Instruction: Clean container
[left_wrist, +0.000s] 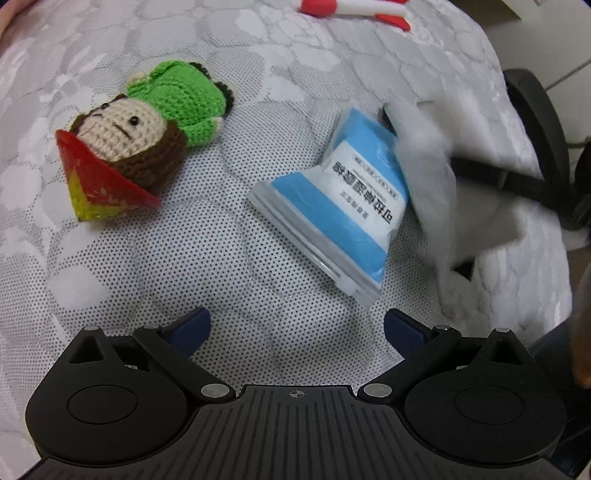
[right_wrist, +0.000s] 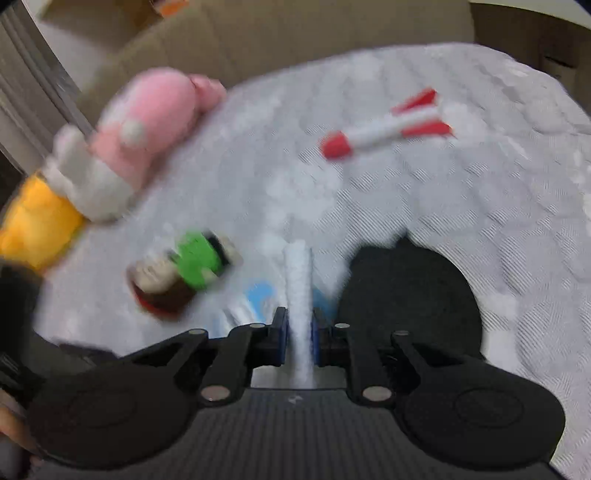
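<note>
Pinching a white fluffy cloth (right_wrist: 300, 295) edge-on between its blue pads, the right tool (right_wrist: 298, 332) hangs above a quilted white bed (right_wrist: 480, 206), its view blurred. Seen from the left wrist, that cloth (left_wrist: 424, 166) shows as a pale smear at the right edge of a blue-and-white zip bag (left_wrist: 332, 206), overlapping it. The left tool (left_wrist: 295, 328) stands spread wide and empty over the bed (left_wrist: 184, 277), near the bag's sealed end. A crochet doll (left_wrist: 147, 122) in green lies to the left with its head in a red cup (left_wrist: 107, 184), well apart from the bag. A red-and-white toy rocket (right_wrist: 388, 129) lies farther up the bed; a pink plush (right_wrist: 151, 118) and a yellow plush (right_wrist: 37, 221) rest at the far left edge.
</note>
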